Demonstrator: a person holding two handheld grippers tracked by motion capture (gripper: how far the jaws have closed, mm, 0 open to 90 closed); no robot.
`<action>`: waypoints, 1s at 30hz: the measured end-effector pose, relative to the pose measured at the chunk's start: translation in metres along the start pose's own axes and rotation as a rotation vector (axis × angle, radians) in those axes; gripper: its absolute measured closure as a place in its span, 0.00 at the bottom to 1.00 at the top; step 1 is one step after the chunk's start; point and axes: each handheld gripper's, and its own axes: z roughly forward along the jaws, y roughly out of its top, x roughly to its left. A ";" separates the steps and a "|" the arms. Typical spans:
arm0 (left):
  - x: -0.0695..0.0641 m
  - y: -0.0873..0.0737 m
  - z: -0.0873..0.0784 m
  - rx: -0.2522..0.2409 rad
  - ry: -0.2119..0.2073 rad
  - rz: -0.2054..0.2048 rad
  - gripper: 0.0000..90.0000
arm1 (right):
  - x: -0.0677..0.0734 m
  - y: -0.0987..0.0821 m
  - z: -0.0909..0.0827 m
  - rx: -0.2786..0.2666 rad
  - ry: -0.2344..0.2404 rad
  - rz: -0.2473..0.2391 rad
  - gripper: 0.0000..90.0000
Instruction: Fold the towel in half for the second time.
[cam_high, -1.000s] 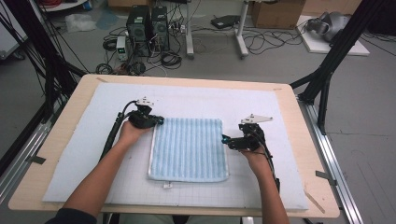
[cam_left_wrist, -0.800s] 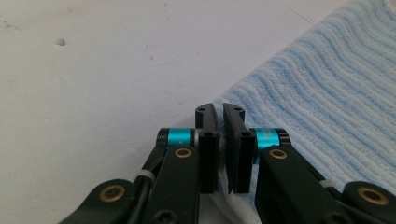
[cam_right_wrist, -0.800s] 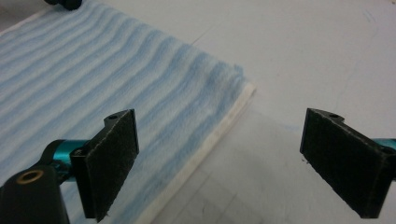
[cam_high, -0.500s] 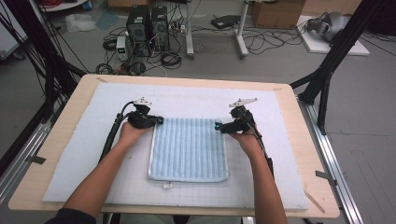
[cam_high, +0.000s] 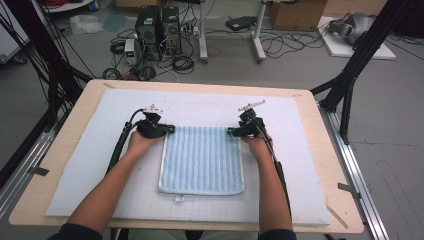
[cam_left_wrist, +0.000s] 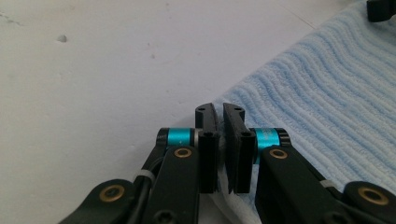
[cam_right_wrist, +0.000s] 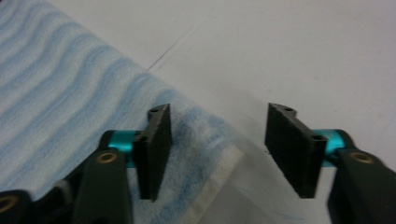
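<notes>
A light blue ribbed towel (cam_high: 202, 160) lies flat on the white mat (cam_high: 90, 170). My left gripper (cam_high: 170, 130) sits at the towel's far left corner. In the left gripper view its jaws (cam_left_wrist: 219, 109) stand nearly together, pinching the towel's edge (cam_left_wrist: 327, 93). My right gripper (cam_high: 231, 132) is at the far right corner. In the right gripper view it (cam_right_wrist: 218, 111) is partly open and its jaws have just been closing. The towel's white-hemmed corner (cam_right_wrist: 215, 158) lies between the pads, which do not press on it.
The mat covers most of a wooden table (cam_high: 60, 150). Black frame posts (cam_high: 350, 75) stand at both sides. Computer cases (cam_high: 155, 25) and cables lie on the floor beyond the far edge. Bare mat surrounds the towel.
My right gripper has moved left and away from me, from the towel's right edge to its far right corner, and its jaws have narrowed. The left gripper has kept still.
</notes>
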 end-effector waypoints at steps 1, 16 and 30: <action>0.000 0.000 0.000 -0.002 -0.001 0.001 0.94 | 0.001 0.000 0.001 0.013 0.007 -0.006 0.54; 0.007 0.020 -0.010 -0.150 0.062 -0.045 0.96 | 0.008 0.013 -0.010 -0.107 -0.080 -0.048 0.95; -0.007 0.024 -0.037 -0.230 0.012 -0.017 0.96 | 0.013 0.010 -0.038 -0.248 -0.037 -0.031 0.95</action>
